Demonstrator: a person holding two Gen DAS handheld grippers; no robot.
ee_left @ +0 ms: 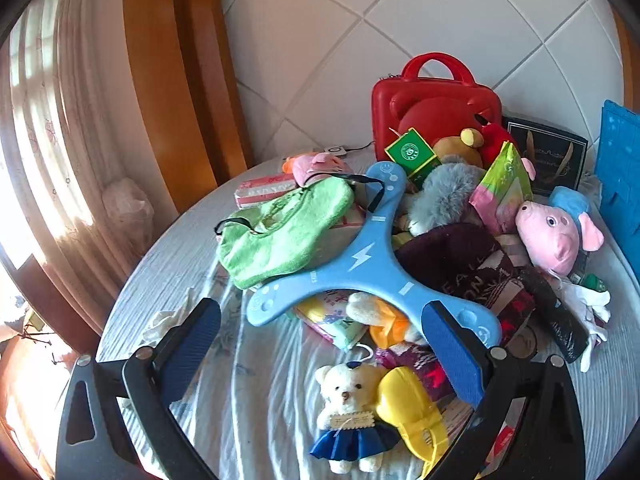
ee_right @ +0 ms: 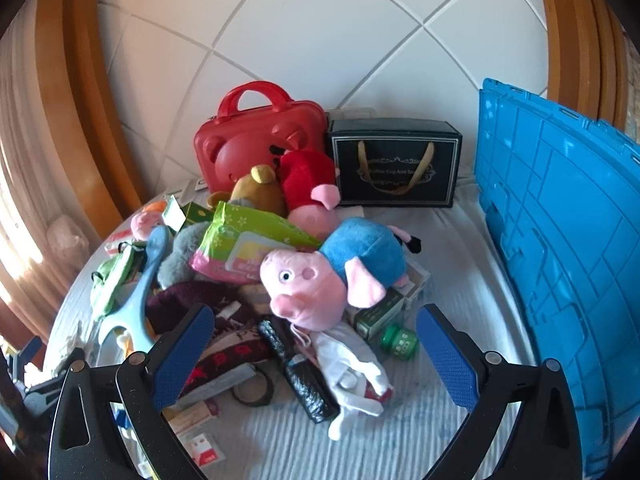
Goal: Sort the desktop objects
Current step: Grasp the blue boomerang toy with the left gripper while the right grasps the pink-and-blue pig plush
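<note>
A blue plastic crate [ee_right: 560, 240] stands at the right edge of the round cloth-covered table [ee_right: 440, 432], its ribbed wall rising upright above everything else. At the far side, against the tiled wall [ee_right: 320, 40], a red hard case [ee_right: 256, 148] with a bear face stands upright, handle on top, and just right of it sits a black gift box [ee_right: 394, 162] with a gold ribbon handle.

The heap of objects fills the middle of the table. On top at the left lies a three-armed blue boomerang [ee_left: 356, 264] with a white lightning mark at its hub; one arm points far, toward the red case, and the other two spread near-left and near-right. Under its left side lies a green terry pouch [ee_left: 284, 232], long axis running left to right. A pink pig plush with a blue body [ee_right: 320, 280] lies on its side at the right of the heap, snout pointing near-left and body trailing far-right. Beside it a green-and-pink wet wipes pack [ee_right: 248, 248] lies tilted, long axis left to right. A black folded umbrella [ee_right: 300, 372] runs from far-left to near-right. Nearest the left camera, a small white bear in a blue skirt [ee_left: 348, 412] lies face up, head far, touching a yellow plastic toy [ee_left: 408, 416].

The left gripper [ee_left: 324, 348] has its jaws spread wide over the bear, grasping nothing. The right gripper [ee_right: 316, 356] is likewise spread wide, astride the umbrella and a white cloth [ee_right: 352, 376].
</note>
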